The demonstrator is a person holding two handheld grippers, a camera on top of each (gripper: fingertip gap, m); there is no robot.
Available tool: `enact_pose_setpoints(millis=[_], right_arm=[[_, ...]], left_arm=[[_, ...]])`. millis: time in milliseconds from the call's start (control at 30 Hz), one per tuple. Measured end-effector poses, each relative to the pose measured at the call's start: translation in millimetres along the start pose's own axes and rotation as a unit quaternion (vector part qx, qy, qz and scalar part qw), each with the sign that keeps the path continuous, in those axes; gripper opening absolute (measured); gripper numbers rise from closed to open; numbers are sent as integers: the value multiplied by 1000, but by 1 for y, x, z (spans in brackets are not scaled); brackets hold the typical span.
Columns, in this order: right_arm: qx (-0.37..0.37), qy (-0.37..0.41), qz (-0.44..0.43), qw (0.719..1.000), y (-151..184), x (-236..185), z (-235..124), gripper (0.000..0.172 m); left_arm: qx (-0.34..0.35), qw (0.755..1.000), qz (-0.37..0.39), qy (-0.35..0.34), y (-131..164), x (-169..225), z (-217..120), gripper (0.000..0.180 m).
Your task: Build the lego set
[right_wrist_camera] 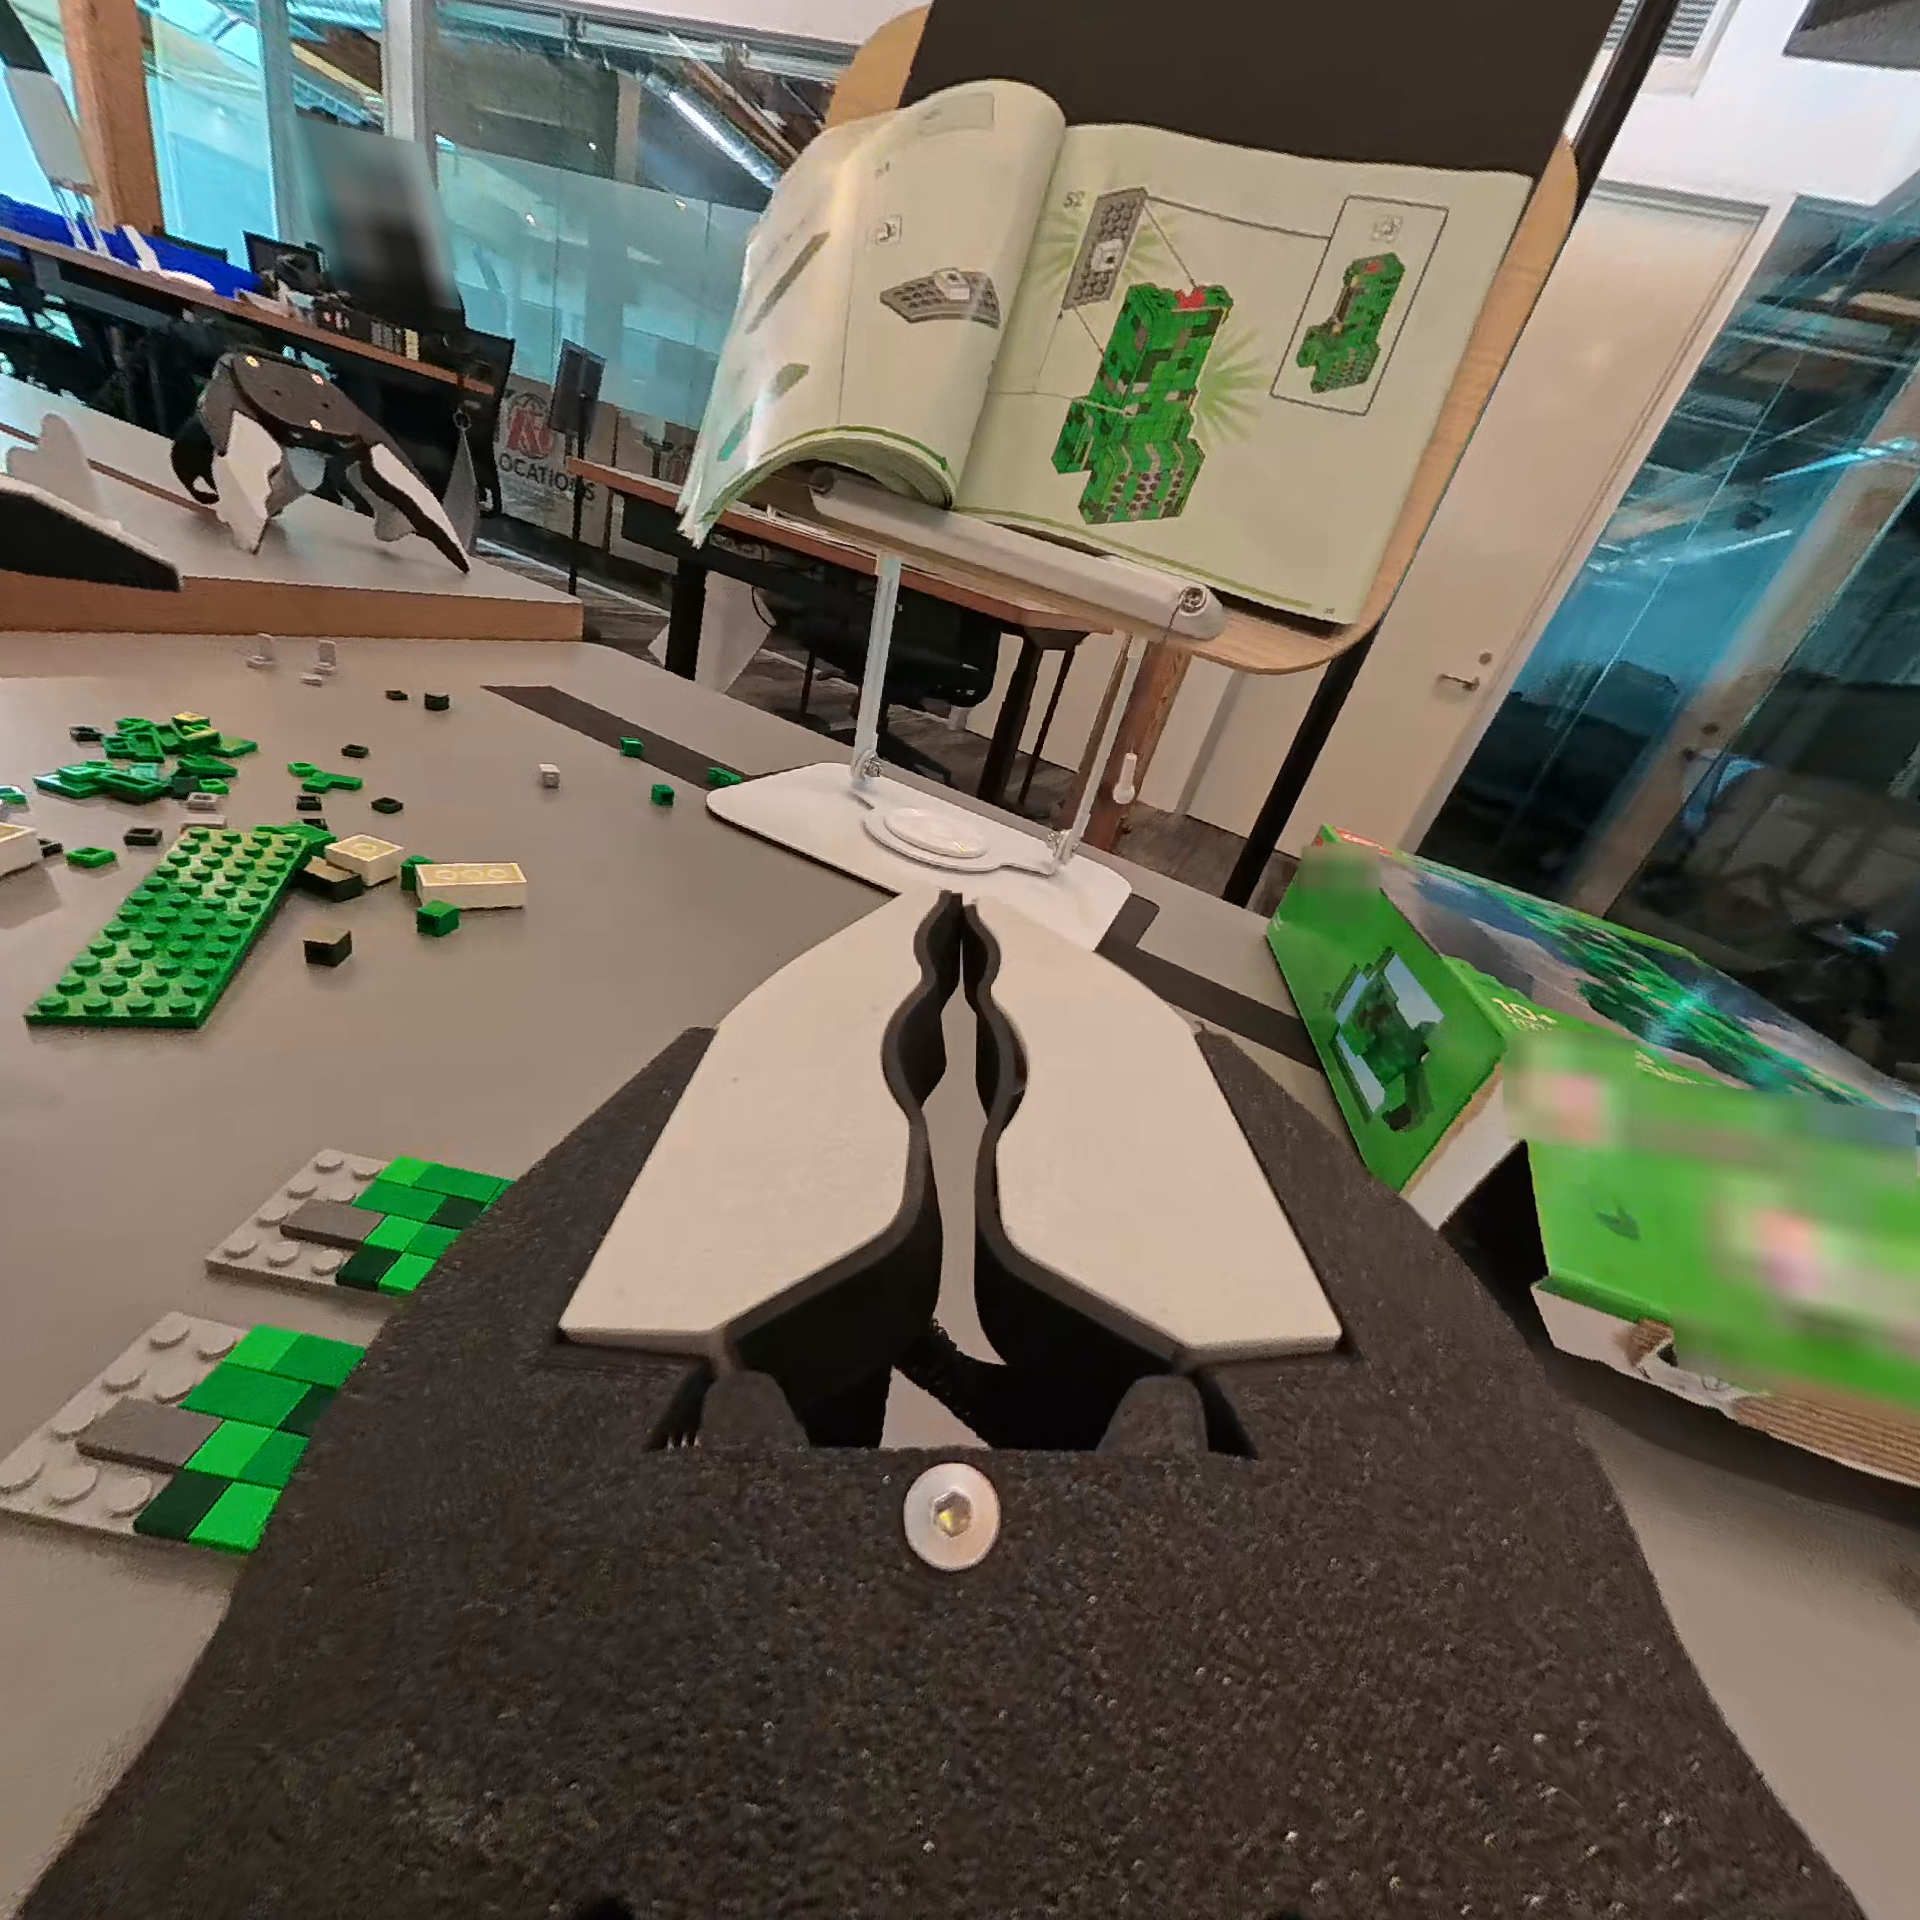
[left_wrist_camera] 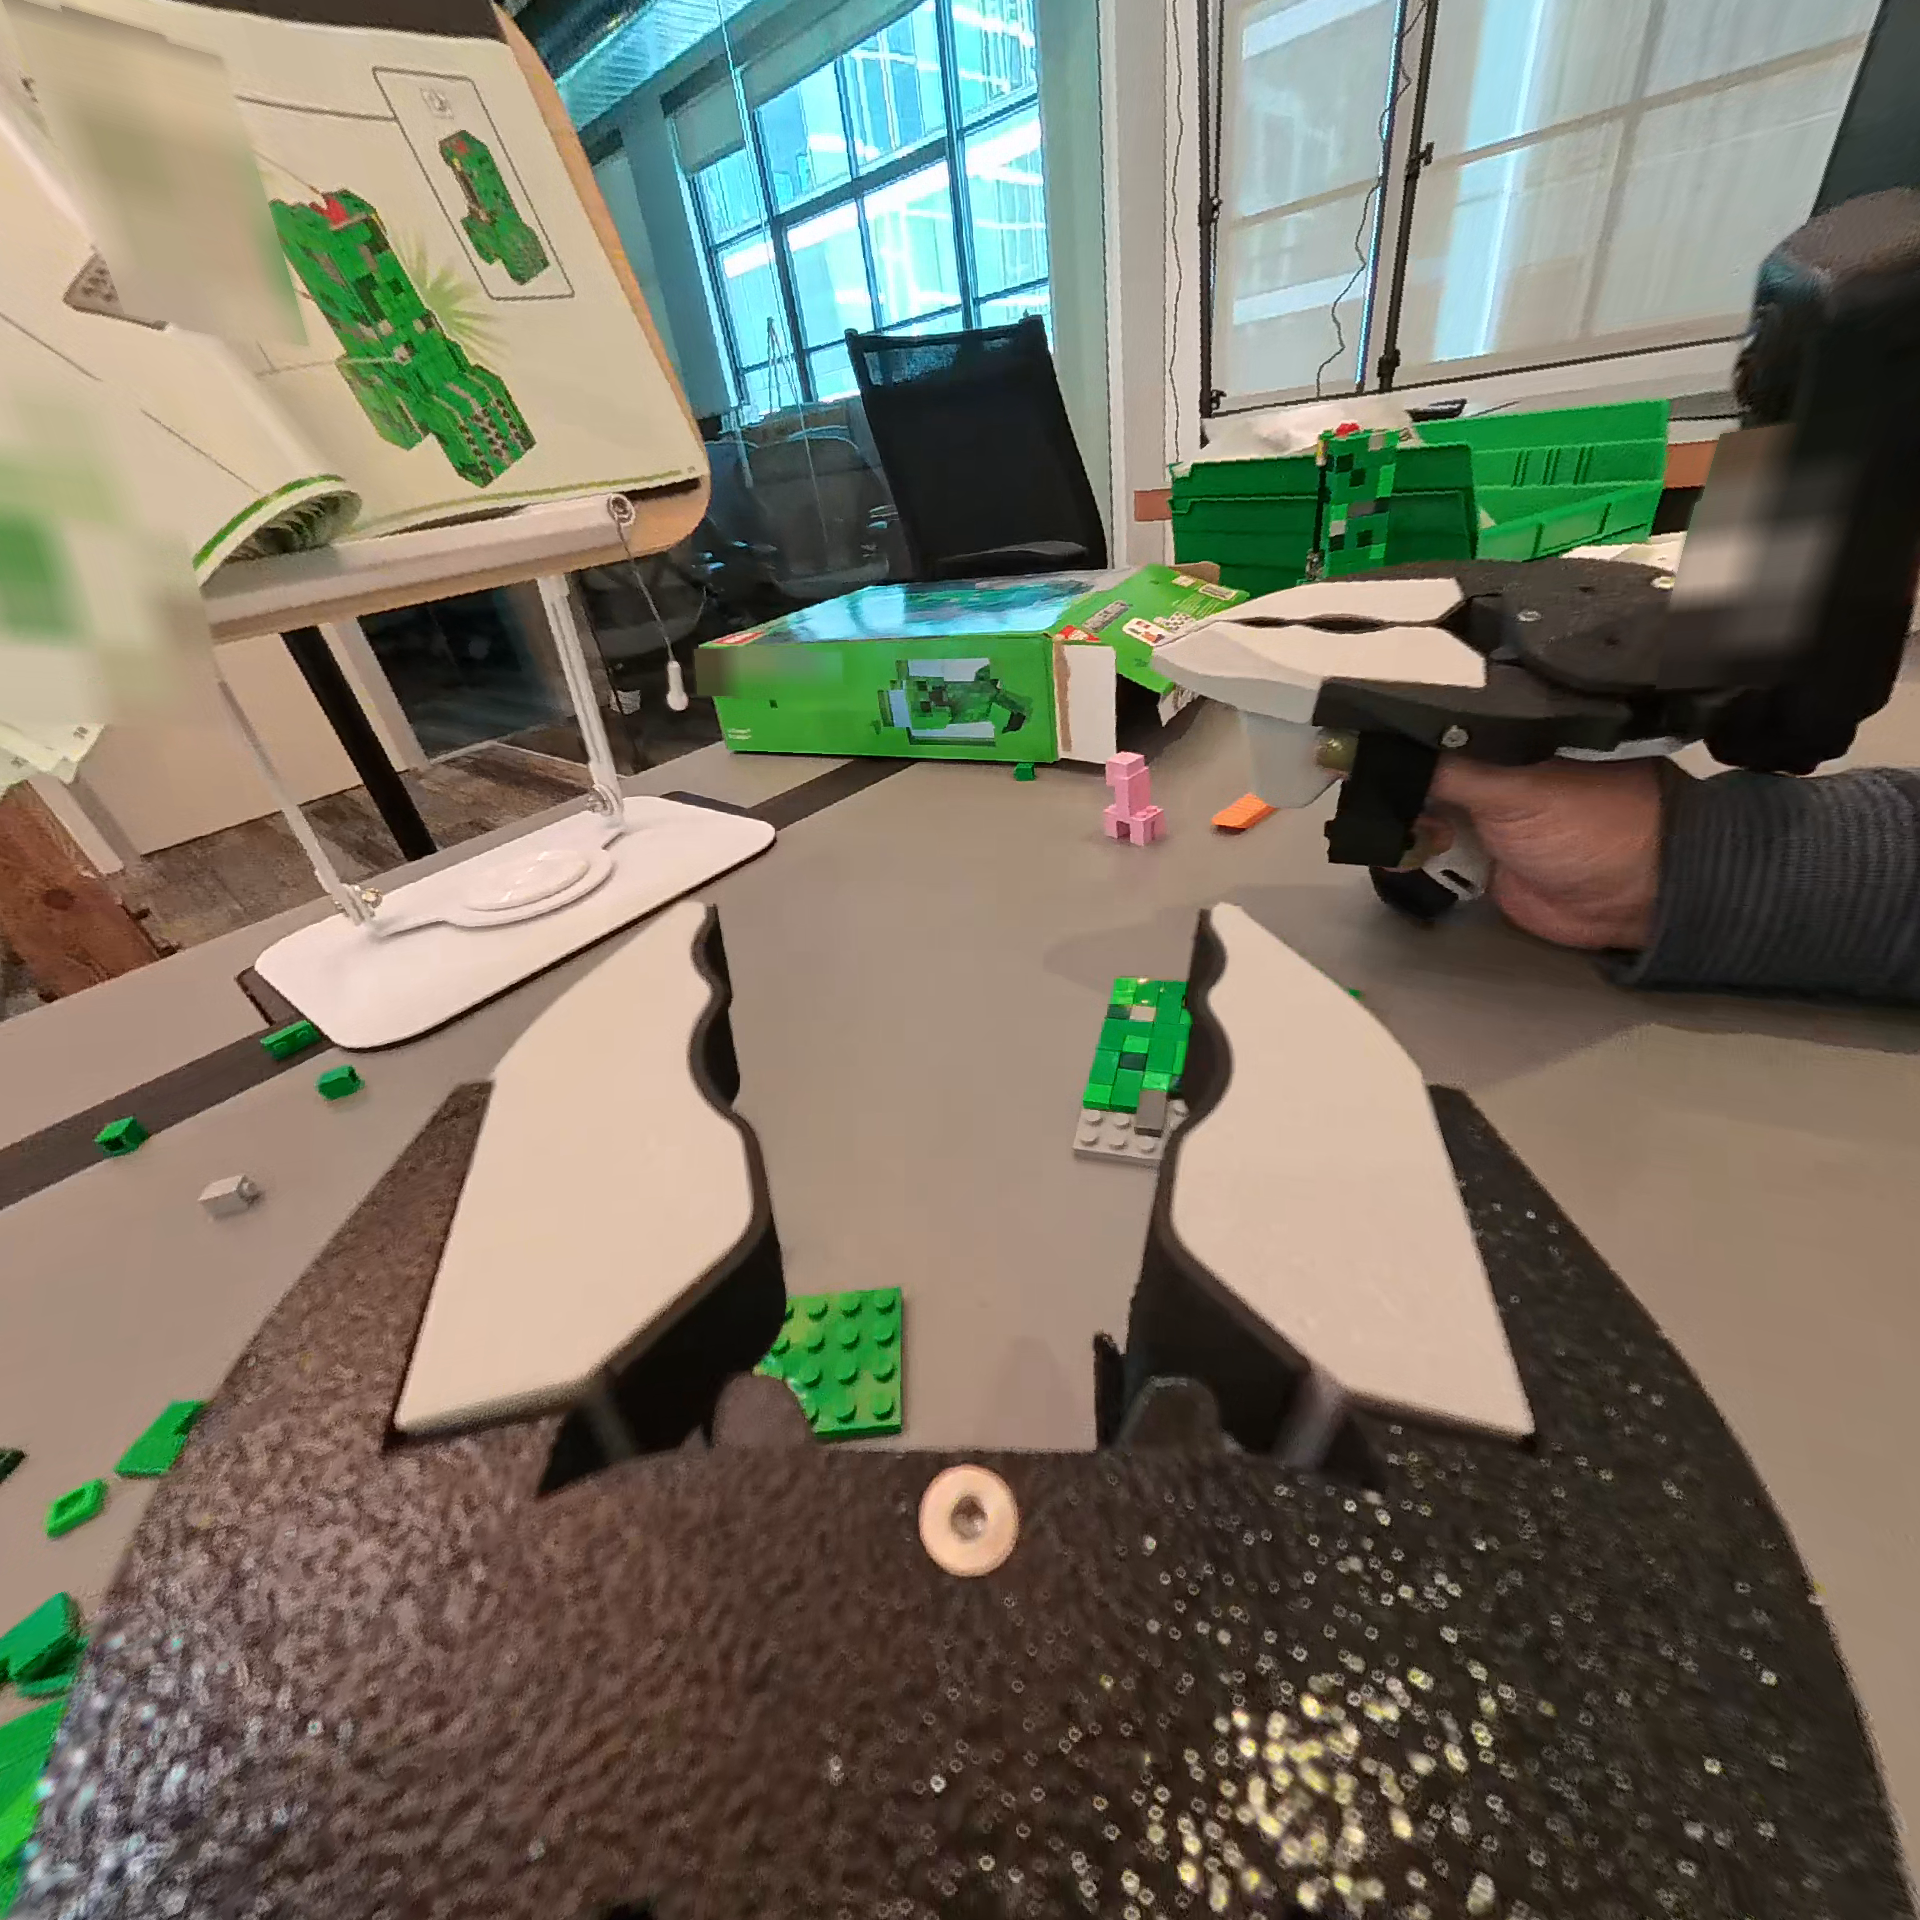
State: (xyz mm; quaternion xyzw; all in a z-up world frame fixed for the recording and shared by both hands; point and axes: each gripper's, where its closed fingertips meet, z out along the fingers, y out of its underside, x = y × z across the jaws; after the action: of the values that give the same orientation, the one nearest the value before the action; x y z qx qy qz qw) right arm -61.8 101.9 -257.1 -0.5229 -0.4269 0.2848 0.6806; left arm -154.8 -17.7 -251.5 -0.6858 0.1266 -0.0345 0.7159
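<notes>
Left wrist view: the left gripper (left_wrist_camera: 956, 925) has its fingers spread wide with nothing between the pads, only bare grey table (left_wrist_camera: 935, 1039). A green tiled brick panel on a grey plate (left_wrist_camera: 1138, 1060) lies flat just inside the right finger (left_wrist_camera: 1320, 1143), partly hidden behind it (contact cannot be told). A green studded plate (left_wrist_camera: 847, 1361) lies low between the finger roots, close to the left finger. Beyond the fingertips stand a small pink figure (left_wrist_camera: 1130, 798), an orange piece (left_wrist_camera: 1242, 810) and a green box (left_wrist_camera: 894, 675); left of the fingers sits a white book stand (left_wrist_camera: 520, 925).

The right gripper (right_wrist_camera: 961, 920) is clenched, pads meeting on nothing. Just past its tips is the stand's base, the open instruction booklet (right_wrist_camera: 1143, 343) above it. Left of its fingers lie two tiled grey plates (right_wrist_camera: 353, 1226), a long green plate (right_wrist_camera: 171, 925) and loose bricks (right_wrist_camera: 468, 883); the box lies to the right.
</notes>
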Motion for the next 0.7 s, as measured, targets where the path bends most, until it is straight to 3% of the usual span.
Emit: enact_pose_setpoints(millis=[167,300,700], right_arm=[[4,-3,-9,1000,-1,-2,2,0],[5,1,-10,1000,0,-1,3,0],[7,-9,-24,1000,-2,-6,4,0]], left_arm=[[14,1000,-17,12,-3,-1,-2,85],[24,999,-20,19,-6,0,-4,76],[14,999,39,20,-4,10,-4,58]])
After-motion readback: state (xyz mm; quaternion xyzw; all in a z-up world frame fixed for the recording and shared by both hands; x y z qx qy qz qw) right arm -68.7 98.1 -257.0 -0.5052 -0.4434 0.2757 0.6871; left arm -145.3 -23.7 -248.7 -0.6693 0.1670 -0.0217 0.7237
